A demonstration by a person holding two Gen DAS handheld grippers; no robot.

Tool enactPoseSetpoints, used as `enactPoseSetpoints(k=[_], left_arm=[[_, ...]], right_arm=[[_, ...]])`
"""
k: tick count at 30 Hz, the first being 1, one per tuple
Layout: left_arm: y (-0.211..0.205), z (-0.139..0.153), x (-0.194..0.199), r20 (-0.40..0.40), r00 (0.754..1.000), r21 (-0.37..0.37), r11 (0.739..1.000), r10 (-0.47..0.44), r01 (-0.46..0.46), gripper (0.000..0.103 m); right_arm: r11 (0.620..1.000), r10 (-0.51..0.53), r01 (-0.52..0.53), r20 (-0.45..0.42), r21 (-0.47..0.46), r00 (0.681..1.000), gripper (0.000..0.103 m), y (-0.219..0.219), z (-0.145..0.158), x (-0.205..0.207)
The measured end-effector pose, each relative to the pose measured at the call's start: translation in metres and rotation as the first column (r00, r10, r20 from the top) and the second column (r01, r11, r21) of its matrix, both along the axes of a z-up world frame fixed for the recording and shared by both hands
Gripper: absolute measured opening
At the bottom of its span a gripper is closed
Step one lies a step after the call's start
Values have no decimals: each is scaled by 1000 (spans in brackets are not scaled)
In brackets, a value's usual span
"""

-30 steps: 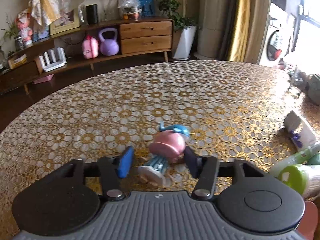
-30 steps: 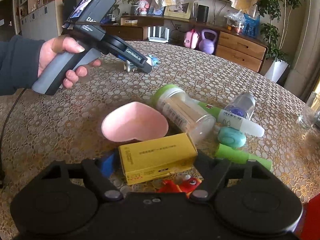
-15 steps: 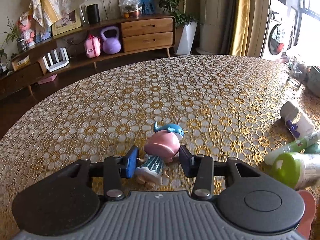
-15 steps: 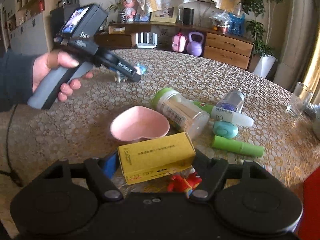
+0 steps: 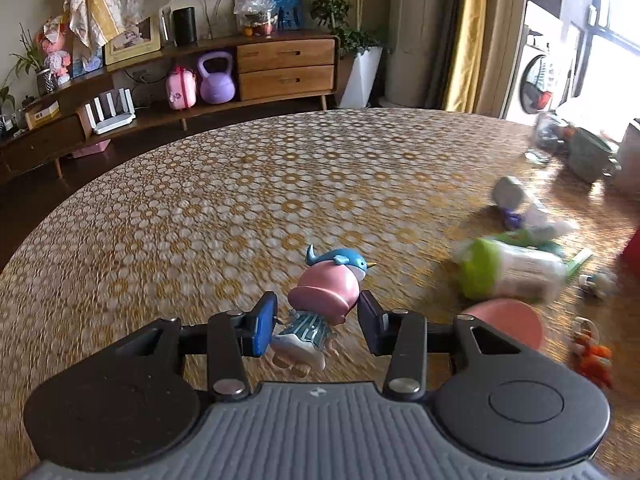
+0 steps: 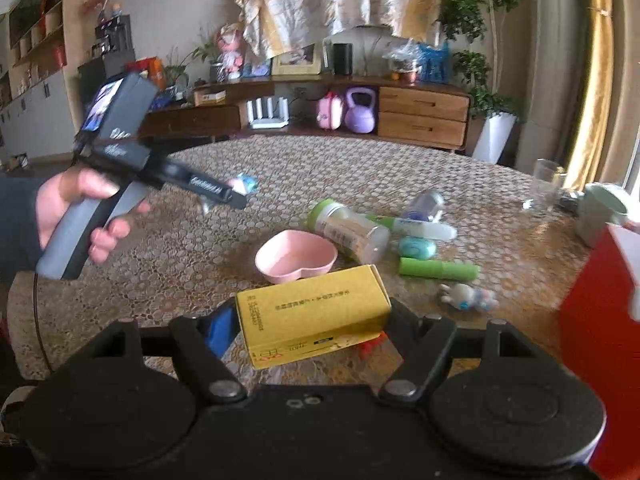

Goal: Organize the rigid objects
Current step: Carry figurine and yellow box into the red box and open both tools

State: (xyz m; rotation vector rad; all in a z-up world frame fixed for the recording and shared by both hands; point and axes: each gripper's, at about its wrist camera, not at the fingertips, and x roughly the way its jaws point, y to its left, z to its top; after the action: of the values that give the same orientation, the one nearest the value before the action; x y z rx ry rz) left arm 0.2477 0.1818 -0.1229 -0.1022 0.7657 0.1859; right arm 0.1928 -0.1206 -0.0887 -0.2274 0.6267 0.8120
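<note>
Here, glossy figurine (image 5: pixel 320 312), boxy yellow carton (image 6: pixel 312 316)

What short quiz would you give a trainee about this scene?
1. True or false: the right claw is shut on the yellow box.
2. What does the left claw grip? A) figurine B) glass C) kettlebell
3. Fill in: the pink bowl on the table is shaped like a ____.

Key: 1 true; 2 A; 3 heart.
</note>
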Motion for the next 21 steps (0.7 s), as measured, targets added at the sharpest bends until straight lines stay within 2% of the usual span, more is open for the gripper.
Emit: enactPoseSetpoints(k=[5, 12, 21], left_arm=[[-27, 26, -25, 21, 999, -15, 999, -46, 46, 43], [-84, 67, -47, 33, 989, -28, 990, -141, 142, 43], [-176, 106, -42, 50, 952, -34, 952, -303, 304, 43]], right_arm=[[998, -68, 68, 26, 19, 997, 74, -26, 25, -13], [982, -187, 185, 35, 48, 982, 74, -72, 52, -16], [937, -349, 344, 85, 63, 933, 74, -139, 69, 5]])
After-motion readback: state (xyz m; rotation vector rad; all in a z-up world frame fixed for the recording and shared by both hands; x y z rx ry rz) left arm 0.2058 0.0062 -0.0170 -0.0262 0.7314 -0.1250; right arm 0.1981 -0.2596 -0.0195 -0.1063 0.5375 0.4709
